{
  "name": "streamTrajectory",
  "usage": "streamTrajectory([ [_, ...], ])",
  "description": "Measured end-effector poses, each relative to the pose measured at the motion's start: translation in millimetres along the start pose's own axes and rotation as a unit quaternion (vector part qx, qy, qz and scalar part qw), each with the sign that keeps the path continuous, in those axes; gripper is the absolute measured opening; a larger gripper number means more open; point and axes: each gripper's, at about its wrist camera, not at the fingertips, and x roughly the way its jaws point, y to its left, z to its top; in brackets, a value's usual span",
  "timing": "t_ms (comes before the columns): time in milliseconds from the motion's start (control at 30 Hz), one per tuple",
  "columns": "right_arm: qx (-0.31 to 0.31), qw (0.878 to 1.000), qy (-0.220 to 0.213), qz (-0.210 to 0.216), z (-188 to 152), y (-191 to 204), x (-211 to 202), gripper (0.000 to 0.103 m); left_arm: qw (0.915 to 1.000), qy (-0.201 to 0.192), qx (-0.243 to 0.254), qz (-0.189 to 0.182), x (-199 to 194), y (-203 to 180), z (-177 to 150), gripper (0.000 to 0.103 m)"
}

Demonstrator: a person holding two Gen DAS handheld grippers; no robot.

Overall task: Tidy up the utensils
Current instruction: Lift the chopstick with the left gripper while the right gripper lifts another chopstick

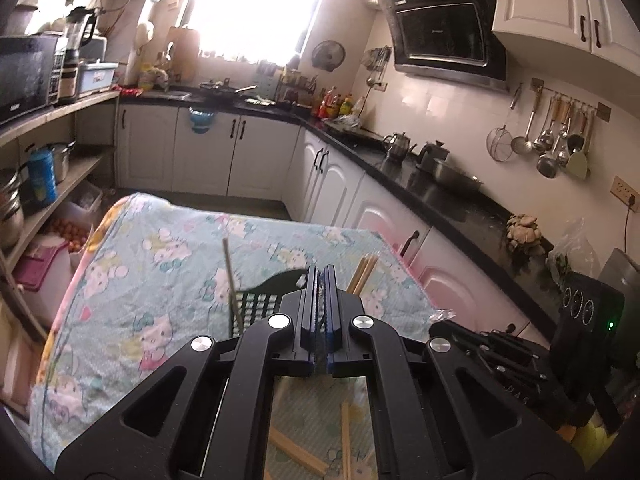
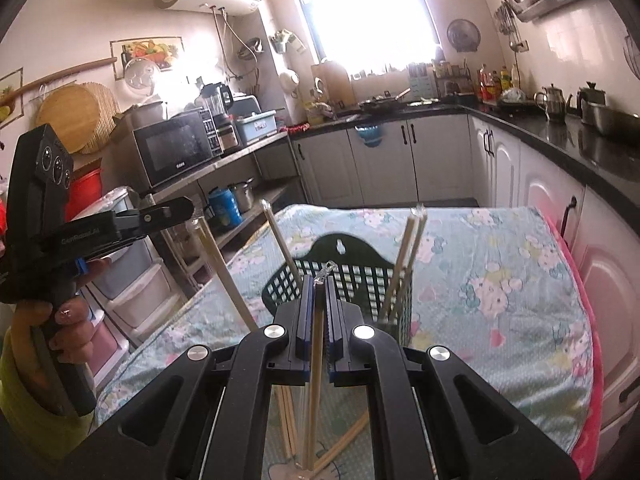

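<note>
Kitchen table under a floral cloth [image 2: 500,280]: the black basket [image 2: 340,280] already holds several chopsticks [image 2: 404,264], with more loose ones [image 1: 344,440] lying on the cloth just short of it. Right gripper [image 2: 319,280] pinches a wrapped chopstick [image 2: 316,352] just before the basket. Left gripper [image 1: 319,276] is closed on its own stick [image 2: 224,272] left of the basket, with clear room above the rim.

In the right wrist view, at about nine o'clock, pale lettering runs along the side of the left gripper [image 2: 188,210]; it seems to read "GenRobot.AI", though it is blurred. A small white brand word sits under the door of the microwave [image 2: 176,152], too small to read. The range hood [image 1: 440,32] carries small lettering that is also illegible.
</note>
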Motion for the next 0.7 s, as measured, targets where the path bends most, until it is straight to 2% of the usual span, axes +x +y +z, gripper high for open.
streamTrajectory([
  [300,-0.014,0.999,-0.03,0.002,36.3,9.4,0.0,0.005,0.9989,-0.036,0.021,-0.021,-0.3,-18.8,39.9,0.0],
  [533,-0.015,0.998,-0.063,-0.009,65.1,9.5,5.5,0.005,0.997,-0.069,0.033,-0.012,1.8,-21.5,69.9,0.0],
  [700,-0.003,0.997,-0.075,-0.015,76.8,2.0,14.9,0.005,0.9975,-0.068,0.019,-0.005,15.5,-8.9,76.7,0.0],
])
